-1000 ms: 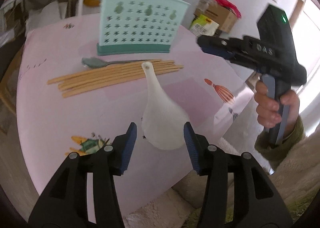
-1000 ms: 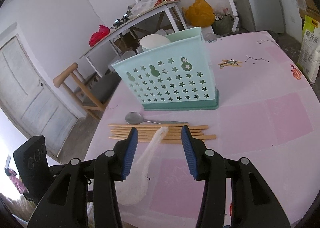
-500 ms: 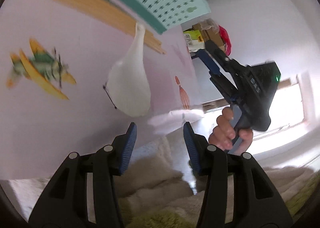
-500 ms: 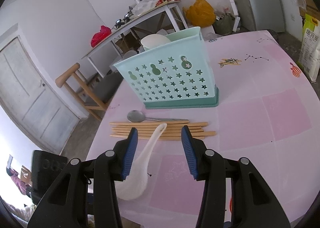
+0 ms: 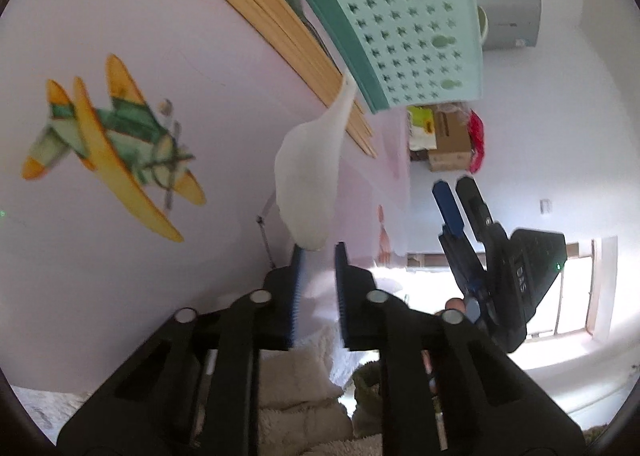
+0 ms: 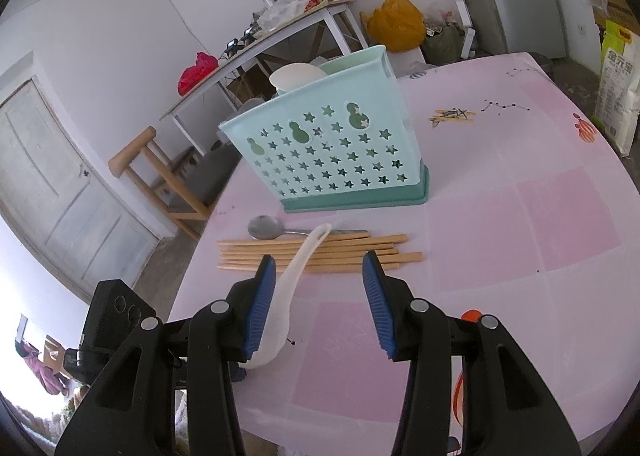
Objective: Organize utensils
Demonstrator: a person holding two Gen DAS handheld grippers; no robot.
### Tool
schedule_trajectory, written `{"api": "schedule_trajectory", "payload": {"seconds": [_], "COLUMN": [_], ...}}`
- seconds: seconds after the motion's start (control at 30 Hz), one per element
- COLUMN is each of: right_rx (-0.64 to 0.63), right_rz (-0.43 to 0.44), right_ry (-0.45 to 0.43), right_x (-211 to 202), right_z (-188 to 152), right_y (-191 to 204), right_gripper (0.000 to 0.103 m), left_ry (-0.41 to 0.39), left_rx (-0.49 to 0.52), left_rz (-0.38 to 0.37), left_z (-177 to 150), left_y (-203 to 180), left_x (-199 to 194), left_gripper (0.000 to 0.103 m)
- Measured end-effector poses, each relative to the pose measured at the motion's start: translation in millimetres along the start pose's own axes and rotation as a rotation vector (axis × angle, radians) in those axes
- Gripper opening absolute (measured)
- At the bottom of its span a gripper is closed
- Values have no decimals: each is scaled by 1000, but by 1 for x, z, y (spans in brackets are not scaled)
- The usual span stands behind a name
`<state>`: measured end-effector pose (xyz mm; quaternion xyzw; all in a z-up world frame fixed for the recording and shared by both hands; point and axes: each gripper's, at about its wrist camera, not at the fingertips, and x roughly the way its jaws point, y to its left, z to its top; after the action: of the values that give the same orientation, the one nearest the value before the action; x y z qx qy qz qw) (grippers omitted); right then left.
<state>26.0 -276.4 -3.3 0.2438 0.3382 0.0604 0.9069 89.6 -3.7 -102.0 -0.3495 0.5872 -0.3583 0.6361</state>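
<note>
A pink worktop (image 6: 560,215) is seen, with a teal star-punched caddy (image 6: 332,151) standing upright on it as the landmark; a white scoop head (image 6: 296,75) is seen rising above the caddy's rim; just in front of the caddy a metal spoon (image 6: 266,227) is laid, and in front of that a row of wooden chopsticks (image 6: 280,256) is spread side by side; a white rice paddle (image 6: 288,292) is laid across the chopsticks, its handle tip pointed toward the caddy and its broad blade reaching to the worktop edge farthest from the caddy; the left gripper (image 5: 318,276) is rolled sideways at that edge, its jaws narrowed to a small gap with the blade's end (image 5: 308,191) set just at their tips, though whether it is actually pinched cannot be told; the right gripper (image 6: 320,304) is held above the worktop in front of the chopsticks, its jaws released wide and grasping nothing, the paddle passing beside its left finger (image 6: 258,308).
</note>
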Motion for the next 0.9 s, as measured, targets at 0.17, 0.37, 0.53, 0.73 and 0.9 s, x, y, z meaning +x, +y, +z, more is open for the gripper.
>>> {"api": "schedule_trajectory", "payload": {"seconds": [0.17,0.37,0.53,0.73,0.9], "right_rx": [7,7,14,14,12], "right_rz": [1,5,9,17,14], "right_ry": [13,30,43,51,50], "right_x": [5,12,20,25,25], "right_z": [-1,-1,-2,0,0], "right_y": [-3,-3,-5,-5,-5], "right_gripper": [44,44,44,44,44], "left_ry": [-86,-227,-230,-225,-263], "left_rx": [12,35,34,-10,-34], "left_rz": [45,154,181,167,173], "left_z": [16,36,35,33,35], "left_y": [2,2,0,8,13], "left_x": [-20,-41,-49,-46,-51], "left_gripper": [8,8,24,30,28]}}
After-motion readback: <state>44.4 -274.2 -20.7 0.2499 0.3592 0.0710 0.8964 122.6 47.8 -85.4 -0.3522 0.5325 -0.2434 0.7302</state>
